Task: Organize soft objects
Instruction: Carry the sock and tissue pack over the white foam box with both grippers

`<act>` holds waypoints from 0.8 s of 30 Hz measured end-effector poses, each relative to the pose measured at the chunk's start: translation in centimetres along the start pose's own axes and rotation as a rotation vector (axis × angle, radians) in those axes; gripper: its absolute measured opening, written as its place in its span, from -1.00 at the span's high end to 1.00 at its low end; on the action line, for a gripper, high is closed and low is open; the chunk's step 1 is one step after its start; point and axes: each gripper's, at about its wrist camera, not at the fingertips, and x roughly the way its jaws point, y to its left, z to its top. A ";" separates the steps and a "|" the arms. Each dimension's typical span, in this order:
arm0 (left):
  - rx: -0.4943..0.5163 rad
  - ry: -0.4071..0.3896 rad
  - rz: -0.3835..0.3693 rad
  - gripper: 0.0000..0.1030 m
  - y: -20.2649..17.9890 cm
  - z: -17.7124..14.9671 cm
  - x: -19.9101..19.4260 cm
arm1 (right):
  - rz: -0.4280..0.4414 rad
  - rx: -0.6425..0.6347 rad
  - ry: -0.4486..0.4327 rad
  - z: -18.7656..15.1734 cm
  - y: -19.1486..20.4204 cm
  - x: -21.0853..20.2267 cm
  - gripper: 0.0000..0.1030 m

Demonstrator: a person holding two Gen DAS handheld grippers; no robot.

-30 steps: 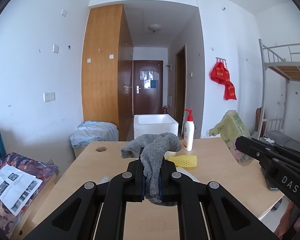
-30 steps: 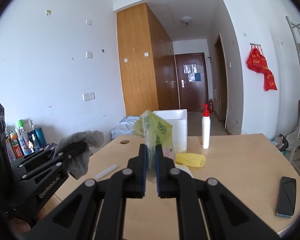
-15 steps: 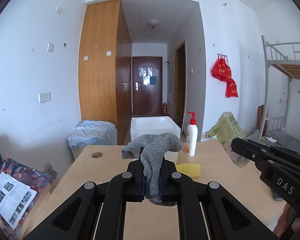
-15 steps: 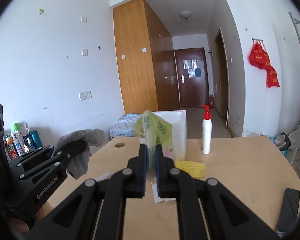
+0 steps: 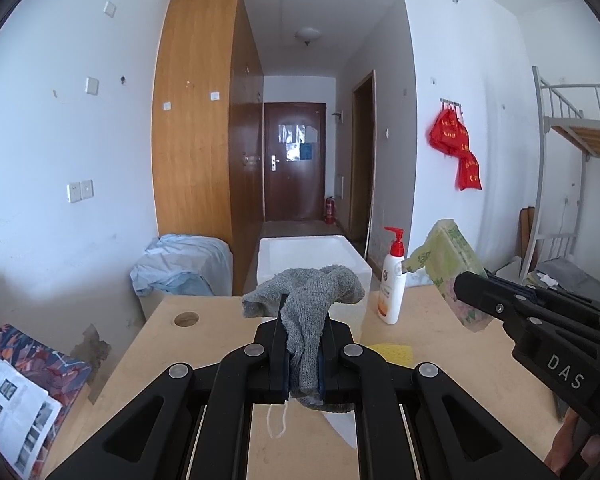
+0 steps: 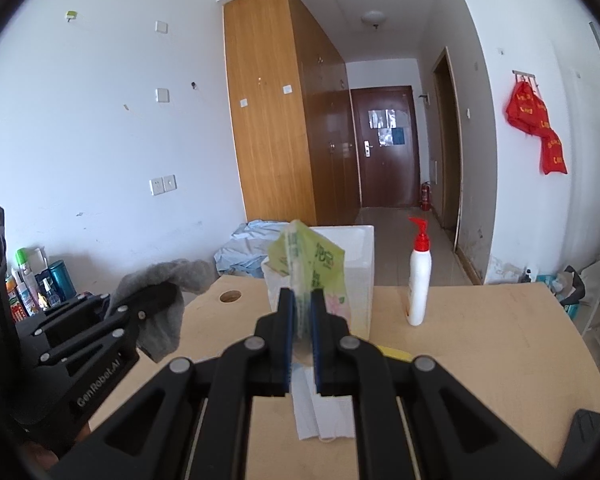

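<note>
The left gripper (image 5: 303,354) squeezes tight on a gray sock (image 5: 306,300) and the right gripper (image 6: 303,322) squeezes tight on a green tissue pack (image 6: 312,264), both up in the air over the wooden table (image 6: 492,344), with a white box (image 5: 312,254) and a lotion bottle (image 6: 419,276) farther back.

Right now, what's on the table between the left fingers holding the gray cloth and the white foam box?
Mostly bare tabletop; left wrist view shows only a yellow mesh sleeve off toward the right.
</note>
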 end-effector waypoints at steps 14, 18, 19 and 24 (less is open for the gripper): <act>0.001 0.041 -0.023 0.82 0.4 3.4 5.2 | -0.009 -0.022 0.026 3.1 -0.6 4.0 0.79; -0.002 0.040 -0.031 0.82 0.6 4.4 6.5 | -0.002 -0.020 0.036 4.0 -1.0 5.2 0.79; -0.006 0.043 -0.035 0.82 0.6 4.6 6.9 | -0.004 -0.022 0.037 4.2 -1.0 5.5 0.79; 0.000 0.049 -0.032 0.82 0.8 5.4 8.4 | 0.000 -0.029 0.041 5.1 -1.2 7.0 0.79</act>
